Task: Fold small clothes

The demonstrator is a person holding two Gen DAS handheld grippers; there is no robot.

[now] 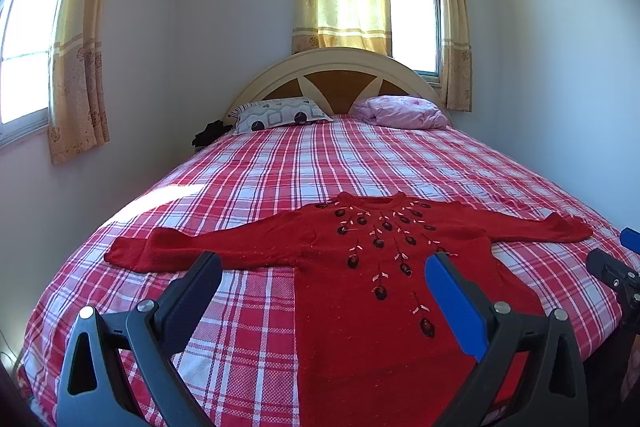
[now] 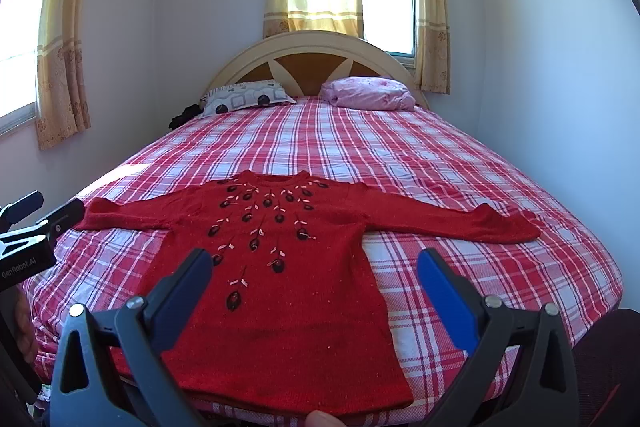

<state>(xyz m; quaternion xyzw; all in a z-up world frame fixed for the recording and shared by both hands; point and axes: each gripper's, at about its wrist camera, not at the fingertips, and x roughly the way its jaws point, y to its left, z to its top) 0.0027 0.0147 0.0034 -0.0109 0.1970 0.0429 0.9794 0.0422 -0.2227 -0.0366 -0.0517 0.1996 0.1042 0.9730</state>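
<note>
A red sweater lies flat and face up on the checked bed cover, both sleeves spread out sideways and its hem at the near edge of the bed. The left gripper and right gripper hover above it with jaws wide apart and empty. A clean first fold probably means pinching a sleeve near its cuff and carrying it across the chest; the cover beyond the collar offers ample free room, whereas the hem leaves almost none.
</note>
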